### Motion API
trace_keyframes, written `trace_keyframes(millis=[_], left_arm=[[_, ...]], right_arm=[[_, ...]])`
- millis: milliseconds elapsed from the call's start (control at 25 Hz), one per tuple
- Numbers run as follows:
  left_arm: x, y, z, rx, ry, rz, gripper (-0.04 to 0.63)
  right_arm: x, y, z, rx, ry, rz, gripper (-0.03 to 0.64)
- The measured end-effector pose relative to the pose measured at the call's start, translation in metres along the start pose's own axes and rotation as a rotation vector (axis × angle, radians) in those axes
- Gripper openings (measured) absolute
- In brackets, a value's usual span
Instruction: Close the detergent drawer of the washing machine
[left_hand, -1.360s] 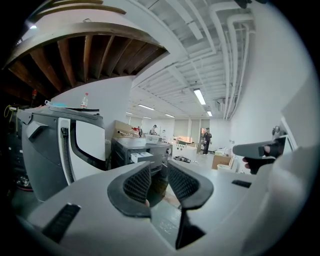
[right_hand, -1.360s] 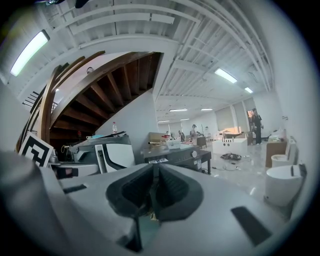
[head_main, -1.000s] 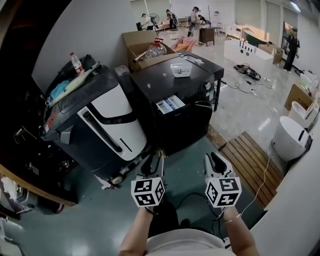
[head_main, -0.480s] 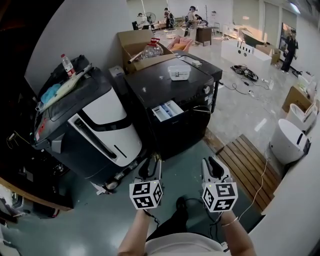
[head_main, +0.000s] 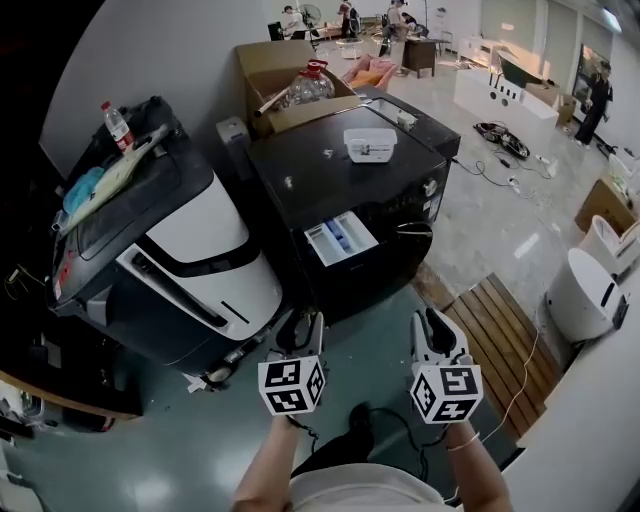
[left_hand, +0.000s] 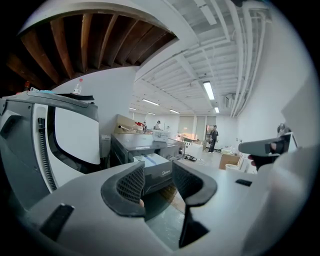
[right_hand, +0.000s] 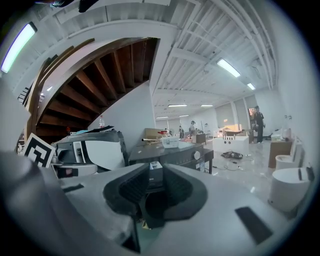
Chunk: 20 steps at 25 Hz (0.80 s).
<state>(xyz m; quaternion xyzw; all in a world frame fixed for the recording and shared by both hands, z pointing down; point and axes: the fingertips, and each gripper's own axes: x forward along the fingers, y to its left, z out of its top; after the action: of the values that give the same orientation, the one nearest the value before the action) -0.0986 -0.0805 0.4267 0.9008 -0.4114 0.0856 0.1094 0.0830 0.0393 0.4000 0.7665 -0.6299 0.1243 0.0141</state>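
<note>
The black washing machine (head_main: 350, 200) stands ahead of me, with its white-and-blue detergent drawer (head_main: 340, 240) pulled out of the front top left. Both grippers hover over the floor short of the machine and touch nothing. My left gripper (head_main: 300, 332) points at the drawer (left_hand: 154, 163); its jaws have just been opening and stand open with nothing between them. My right gripper (head_main: 433, 330) is held alongside to the right, jaws a little apart and empty. The drawer (right_hand: 155, 169) shows through their gap.
A slanted white-and-grey appliance (head_main: 190, 250) with a bottle (head_main: 116, 124) on top stands left of the washer. Cardboard boxes (head_main: 268, 70) are behind it, and a white tub (head_main: 370, 143) sits on its lid. A wooden slatted platform (head_main: 500, 320) and a white round unit (head_main: 583, 290) lie to the right.
Both grippers and my head have moved forward towards the washing machine, which now looks nearer and larger. The drawer stays pulled out.
</note>
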Motion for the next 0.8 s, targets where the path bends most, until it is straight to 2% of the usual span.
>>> trace_keyframes(millis=[440, 800], left_arm=[[0.061, 0.017, 0.027, 0.007, -0.017, 0.002, 0.163], [0.082, 0.023, 0.018, -0.018, 0.007, 0.027, 0.163]], right_arm=[[0.074, -0.016, 0.017, -0.002, 0.012, 0.019, 0.067], [0.108, -0.020, 0.021, -0.024, 0.027, 0.067, 0.066]])
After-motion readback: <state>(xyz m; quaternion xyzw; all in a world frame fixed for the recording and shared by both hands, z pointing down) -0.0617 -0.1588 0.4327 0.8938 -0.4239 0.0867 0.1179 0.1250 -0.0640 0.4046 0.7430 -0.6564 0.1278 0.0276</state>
